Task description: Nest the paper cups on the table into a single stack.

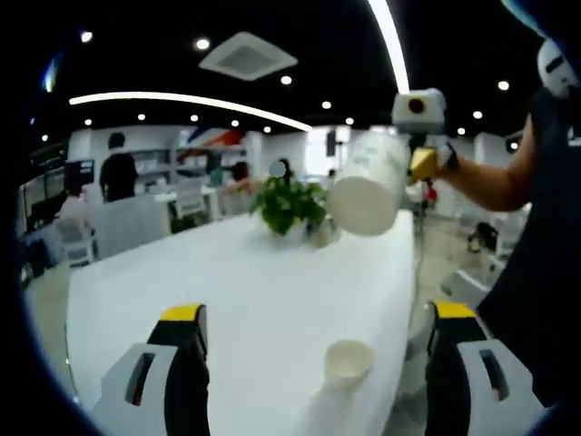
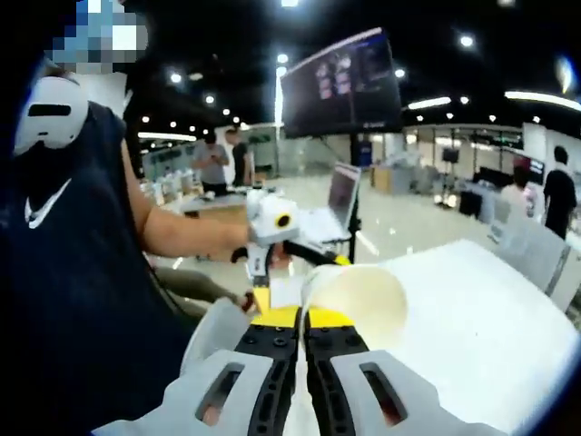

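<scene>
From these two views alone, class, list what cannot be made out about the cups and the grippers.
- Left gripper view: the printing on the held paper cup is blurred.
- Left gripper view: the right gripper is small and partly behind that cup, so its grip is unclear.
- Left gripper view: the table cup may be one or several.
- Right gripper view: the cup's base is hidden behind its mouth.

One white paper cup [image 1: 349,361] stands upright, mouth up, low centre-right of the left gripper view on the white table, while a second white cup [image 1: 369,183], faint print on its side, hangs tilted in the air at upper right.
</scene>
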### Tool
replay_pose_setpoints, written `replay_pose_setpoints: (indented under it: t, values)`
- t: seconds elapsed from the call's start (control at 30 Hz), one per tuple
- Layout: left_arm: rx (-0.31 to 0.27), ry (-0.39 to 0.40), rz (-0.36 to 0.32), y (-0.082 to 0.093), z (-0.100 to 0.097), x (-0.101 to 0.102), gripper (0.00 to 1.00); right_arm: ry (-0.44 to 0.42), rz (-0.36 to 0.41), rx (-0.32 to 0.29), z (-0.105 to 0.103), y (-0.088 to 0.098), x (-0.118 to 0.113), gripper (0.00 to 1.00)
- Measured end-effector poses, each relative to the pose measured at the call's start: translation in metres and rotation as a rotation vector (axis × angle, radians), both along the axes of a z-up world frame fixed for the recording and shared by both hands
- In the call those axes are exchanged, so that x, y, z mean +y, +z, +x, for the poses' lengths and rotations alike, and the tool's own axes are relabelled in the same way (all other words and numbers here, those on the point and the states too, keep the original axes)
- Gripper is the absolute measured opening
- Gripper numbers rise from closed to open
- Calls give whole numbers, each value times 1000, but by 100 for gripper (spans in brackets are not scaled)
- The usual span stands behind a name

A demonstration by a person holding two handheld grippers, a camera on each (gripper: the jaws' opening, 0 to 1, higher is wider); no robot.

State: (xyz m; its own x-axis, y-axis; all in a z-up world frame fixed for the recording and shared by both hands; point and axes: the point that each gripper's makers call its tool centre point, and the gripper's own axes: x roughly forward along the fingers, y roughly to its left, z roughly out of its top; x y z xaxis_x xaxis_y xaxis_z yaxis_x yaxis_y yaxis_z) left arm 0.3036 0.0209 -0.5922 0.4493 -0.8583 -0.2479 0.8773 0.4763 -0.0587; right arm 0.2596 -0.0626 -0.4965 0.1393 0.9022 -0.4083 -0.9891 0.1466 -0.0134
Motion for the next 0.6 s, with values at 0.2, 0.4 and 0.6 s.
replay_pose_setpoints:
  t: [0.2, 0.4, 0.6]
  values:
    - [7, 107, 60, -32, 1, 19, 99, 33, -266, -113, 15, -5, -7, 0]
    - [8, 161, 51, -46, -3, 31, 99, 130, -477, -157, 16, -18, -9, 0]
    - [3, 207, 65, -50, 1, 47, 99, 186, -648, -190, 18, -23, -3, 0]
